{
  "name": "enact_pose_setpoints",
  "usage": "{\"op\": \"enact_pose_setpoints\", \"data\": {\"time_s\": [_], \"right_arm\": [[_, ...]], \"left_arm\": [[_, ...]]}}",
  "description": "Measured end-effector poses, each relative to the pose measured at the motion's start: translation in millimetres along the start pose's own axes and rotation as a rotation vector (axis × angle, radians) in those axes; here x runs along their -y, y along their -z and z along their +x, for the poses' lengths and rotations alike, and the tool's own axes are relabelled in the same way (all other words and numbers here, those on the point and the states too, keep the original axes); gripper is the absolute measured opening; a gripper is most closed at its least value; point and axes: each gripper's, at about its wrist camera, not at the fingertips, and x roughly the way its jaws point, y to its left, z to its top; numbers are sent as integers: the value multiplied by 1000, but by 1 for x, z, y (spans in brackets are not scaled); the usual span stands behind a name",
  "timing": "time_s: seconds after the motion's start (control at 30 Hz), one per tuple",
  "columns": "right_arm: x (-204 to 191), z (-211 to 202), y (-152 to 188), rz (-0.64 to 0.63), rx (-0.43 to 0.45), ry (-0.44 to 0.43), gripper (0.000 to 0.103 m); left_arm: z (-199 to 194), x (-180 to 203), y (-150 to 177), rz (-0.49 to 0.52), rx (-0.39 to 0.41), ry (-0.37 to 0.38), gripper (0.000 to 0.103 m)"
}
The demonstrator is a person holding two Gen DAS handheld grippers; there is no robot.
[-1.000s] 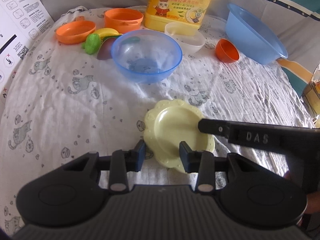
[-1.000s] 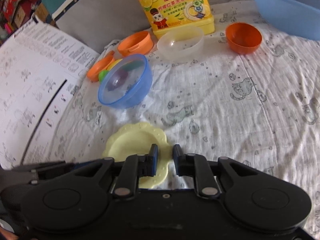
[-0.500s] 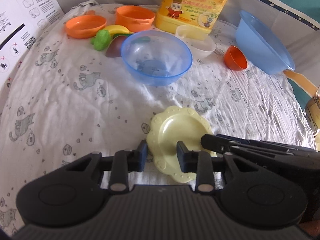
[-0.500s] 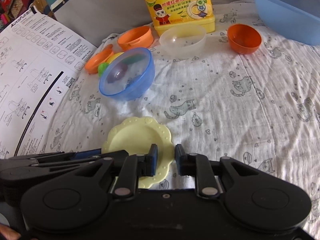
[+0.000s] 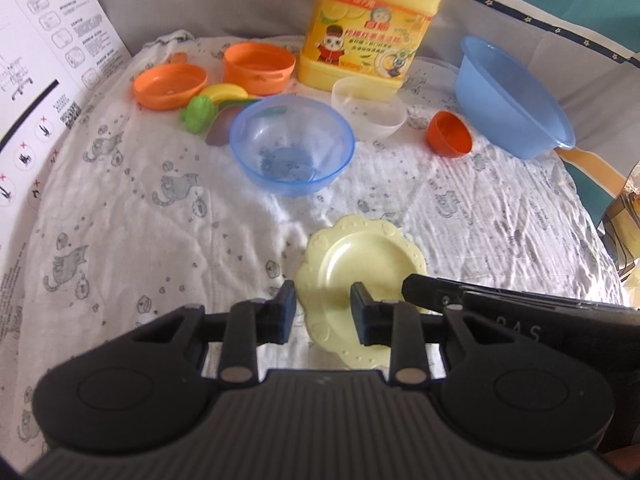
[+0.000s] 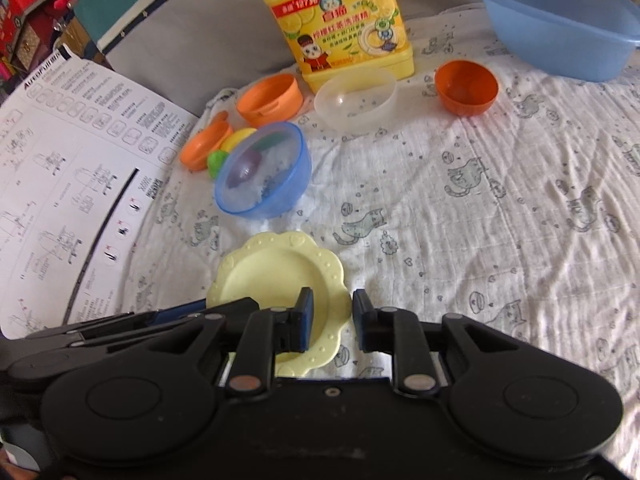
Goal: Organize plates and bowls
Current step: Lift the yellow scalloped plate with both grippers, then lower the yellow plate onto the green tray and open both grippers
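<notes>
Cloth (image 5: 120,216) printed with cats carries everything. A translucent blue bowl (image 5: 292,148) sits well beyond the fingers. The scalloped yellow plate (image 5: 360,264) lies flat just under them. The left gripper (image 5: 322,300) has just been closing its fingers and straddles the plate's rim without pinching it. The right gripper (image 6: 332,308) is likewise released. It is probably best to pinch one rim edge squarely and lift level.

White cat-print cloth (image 5: 132,216) covers the surface. Yellow dish-soap jug (image 5: 366,36) stands upright at 12 o'clock, labelled front facing the camera. Toy banana (image 5: 224,91), green toy (image 5: 197,111) and purple toy piece (image 5: 221,130) are bunched together at 11 o'clock. Printed instruction sheet (image 6: 68,176) lies at 9 o'clock in the right wrist view, overlapping the cloth edge. Red box (image 6: 28,20) at 10 o'clock, blurry.
</notes>
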Motion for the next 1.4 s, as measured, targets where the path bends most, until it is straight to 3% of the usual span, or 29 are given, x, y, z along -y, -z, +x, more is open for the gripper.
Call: {"op": "enact_pose_setpoints", "data": {"time_s": [0.4, 0.73, 1.03, 1.4], "right_arm": [[-18, -49, 33, -11, -18, -56, 22], [-45, -57, 70, -66, -88, -100, 22], [-59, -55, 86, -100, -140, -116, 22], [-62, -41, 94, -113, -192, -103, 23]], "left_arm": [[-57, -1, 37, -21, 27, -15, 31], [-91, -26, 81, -88, 19, -38, 32], [-99, -45, 111, -144, -8, -39, 34], [-90, -53, 123, -160, -37, -39, 34]]}}
